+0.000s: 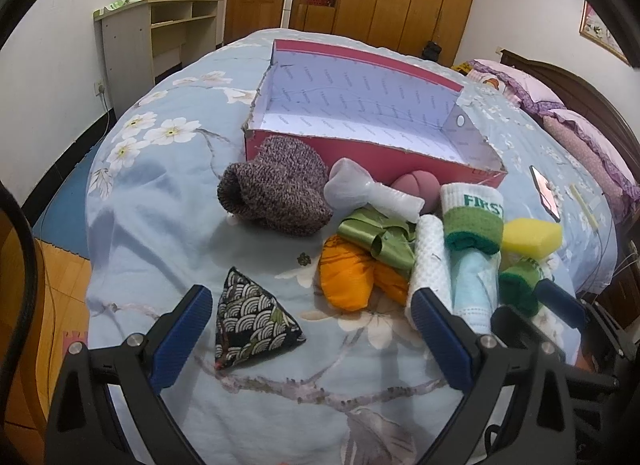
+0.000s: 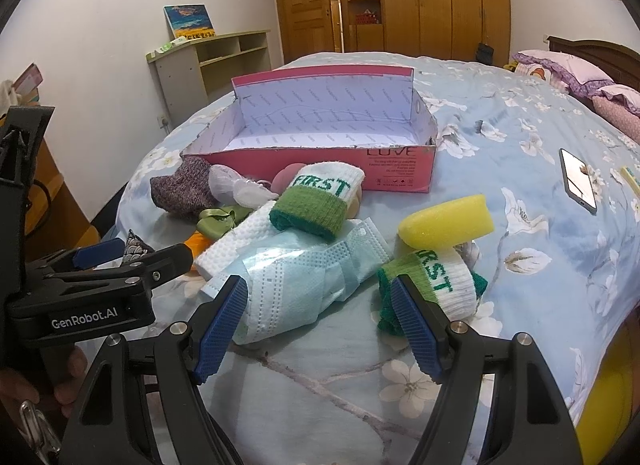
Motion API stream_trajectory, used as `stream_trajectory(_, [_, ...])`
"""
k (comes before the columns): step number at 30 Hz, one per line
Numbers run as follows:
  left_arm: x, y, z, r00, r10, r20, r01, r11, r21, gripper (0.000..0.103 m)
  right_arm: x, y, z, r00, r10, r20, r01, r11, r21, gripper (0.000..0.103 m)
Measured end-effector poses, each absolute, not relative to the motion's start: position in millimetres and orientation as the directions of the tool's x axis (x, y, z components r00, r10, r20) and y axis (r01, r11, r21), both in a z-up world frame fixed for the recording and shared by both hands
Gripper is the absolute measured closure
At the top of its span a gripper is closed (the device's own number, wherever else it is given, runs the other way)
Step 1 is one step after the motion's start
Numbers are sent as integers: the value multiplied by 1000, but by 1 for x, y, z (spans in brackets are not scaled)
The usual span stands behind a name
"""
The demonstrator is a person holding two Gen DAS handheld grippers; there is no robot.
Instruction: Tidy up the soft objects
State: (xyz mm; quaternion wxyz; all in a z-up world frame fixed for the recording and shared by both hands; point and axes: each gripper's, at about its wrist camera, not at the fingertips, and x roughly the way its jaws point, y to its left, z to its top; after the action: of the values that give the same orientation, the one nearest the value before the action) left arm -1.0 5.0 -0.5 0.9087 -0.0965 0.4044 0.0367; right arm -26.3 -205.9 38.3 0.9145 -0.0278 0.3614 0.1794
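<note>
Here both tools, left (image 1: 312,319) and right (image 2: 320,323), gape empty; pink ball (image 1: 416,187) lies half-hidden behind sock (image 1: 472,217).

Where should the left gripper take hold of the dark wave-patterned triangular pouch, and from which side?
Probably at the upper peak of the triangular pouch, coming from above. It stands as a pyramid on the bedspread, narrowing upward, so the open left gripper spans it there. Its broad base likely would not fit. It sits apart from the pile, so nothing crowds the fingers.

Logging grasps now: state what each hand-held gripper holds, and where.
Nothing is held. The left hand-held gripper and the right hand-held gripper are both open above the bedspread.
</note>
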Motion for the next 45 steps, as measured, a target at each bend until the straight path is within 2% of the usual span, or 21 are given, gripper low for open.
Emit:
stream_trajectory(22, [-3, 9, -3, 660, -40, -750, -131, 977, -167, 1, -25, -206, 34, 659, 312, -685, -349, 933, 89, 27])
stream_trajectory(31, [-2, 10, 13, 706, -3, -709, -95, 991, -98, 1, -22, -202, 42, 656, 336, -676, -387, 918, 81, 27])
stream_trajectory(39, [20, 19, 13, 690, 4, -724, -99, 991, -89, 1, -13, -190, 47, 662, 345, -666, -433, 901, 37, 27])
stream_trajectory(45, [35, 25, 13, 702, 18, -712, -119, 989, -93, 6, -1, -192, 49, 666, 346, -661, -432, 901, 37, 27])
